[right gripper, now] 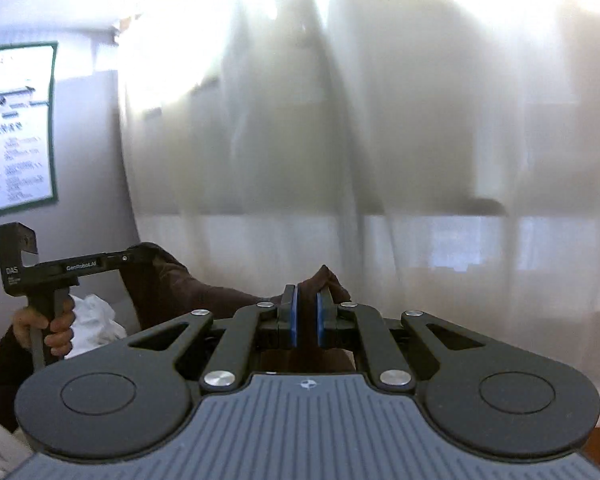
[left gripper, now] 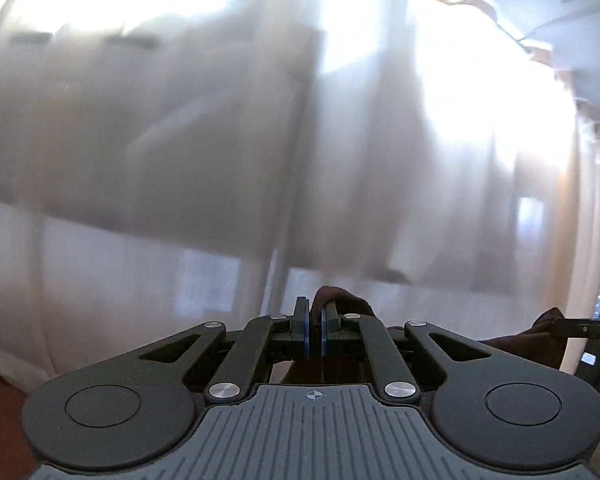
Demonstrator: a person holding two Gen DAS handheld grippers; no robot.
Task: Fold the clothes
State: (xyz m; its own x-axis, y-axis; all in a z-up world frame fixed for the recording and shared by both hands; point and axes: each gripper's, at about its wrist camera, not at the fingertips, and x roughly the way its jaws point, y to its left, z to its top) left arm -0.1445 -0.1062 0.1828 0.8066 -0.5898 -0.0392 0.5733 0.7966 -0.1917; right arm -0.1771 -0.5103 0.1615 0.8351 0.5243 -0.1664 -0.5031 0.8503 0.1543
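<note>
Both grippers are raised in front of a pale curtain (right gripper: 380, 120), each clenched on an edge of a dark brown garment (right gripper: 172, 284). The left gripper (left gripper: 315, 330) pinches one bunched corner and the right gripper (right gripper: 306, 316) another. The cloth's top edge runs stretched between them, with open room ahead.

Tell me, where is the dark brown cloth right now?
The dark brown cloth hangs in the air before the white curtain, stretched between the left gripper and the right gripper.

Carrying surface is hidden below both views. White crumpled cloth (right gripper: 94, 316) sits low left - what's under it can't be told.
</note>
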